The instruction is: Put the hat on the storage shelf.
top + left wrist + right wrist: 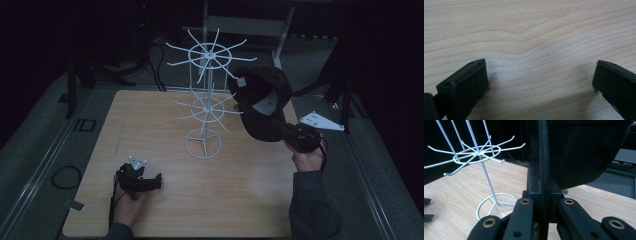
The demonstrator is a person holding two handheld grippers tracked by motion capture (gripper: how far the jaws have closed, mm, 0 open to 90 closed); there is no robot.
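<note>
Gripping a black cap (262, 102), the right gripper (292, 134) is holding it up in the air at the right side of the wooden table (240, 200), with its jaws clamped tight on the cap's edge. In the right gripper view the stitched edge of the cap is running straight down between the two pressed jaws, and the rest of the cap is bulging out above and to the right. The cap is hanging just beside the upper ring of hooks on the white wire rack (205, 107), which is standing in the middle of the table; whether the cap is touching a hook is hard to tell. Near the left front corner, the left gripper (150, 181) is lying low over bare wood, its jaws standing wide apart with nothing between them.
</note>
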